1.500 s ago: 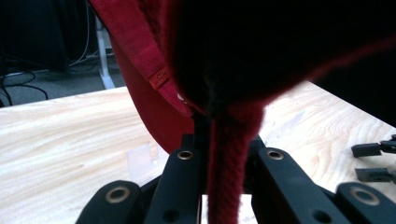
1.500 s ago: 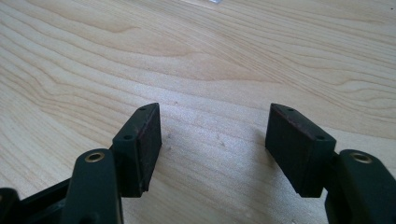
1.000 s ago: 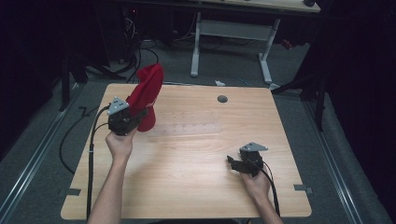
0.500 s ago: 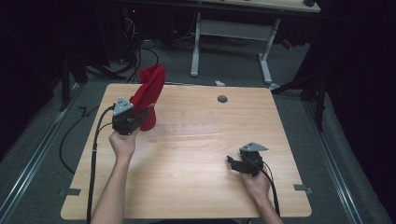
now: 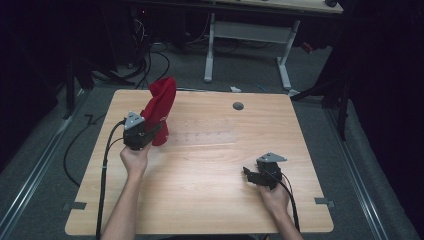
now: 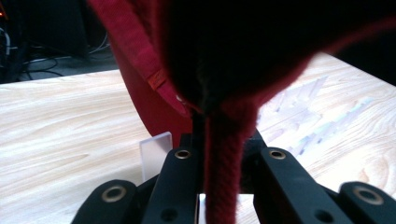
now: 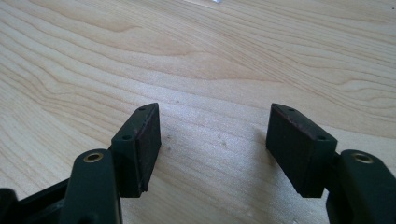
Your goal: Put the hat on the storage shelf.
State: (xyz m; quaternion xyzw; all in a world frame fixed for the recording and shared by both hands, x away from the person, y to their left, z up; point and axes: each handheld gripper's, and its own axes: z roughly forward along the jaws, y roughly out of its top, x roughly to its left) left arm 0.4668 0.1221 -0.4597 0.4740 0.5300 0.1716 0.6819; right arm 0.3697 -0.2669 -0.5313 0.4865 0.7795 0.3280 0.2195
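A red cloth (image 5: 159, 107) hangs upright over the far left of the wooden table (image 5: 210, 165), lifted off the surface. My left gripper (image 5: 150, 134) is shut on the red cloth near its lower edge. In the left gripper view the fabric (image 6: 224, 154) is pinched between the two black jaws and drapes over the lens. My right gripper (image 5: 248, 173) rests low on the table at the near right. In the right gripper view it (image 7: 212, 140) stands open with bare wood between its pads.
A small dark round grommet (image 5: 238, 105) is set in the table near the far edge. Black cables (image 5: 105, 165) trail off the left side. A white desk frame (image 5: 250, 35) stands on the floor beyond the table.
My left gripper has moved a little toward the near side and to the right, carrying the red cloth with it. The right gripper has stayed put.
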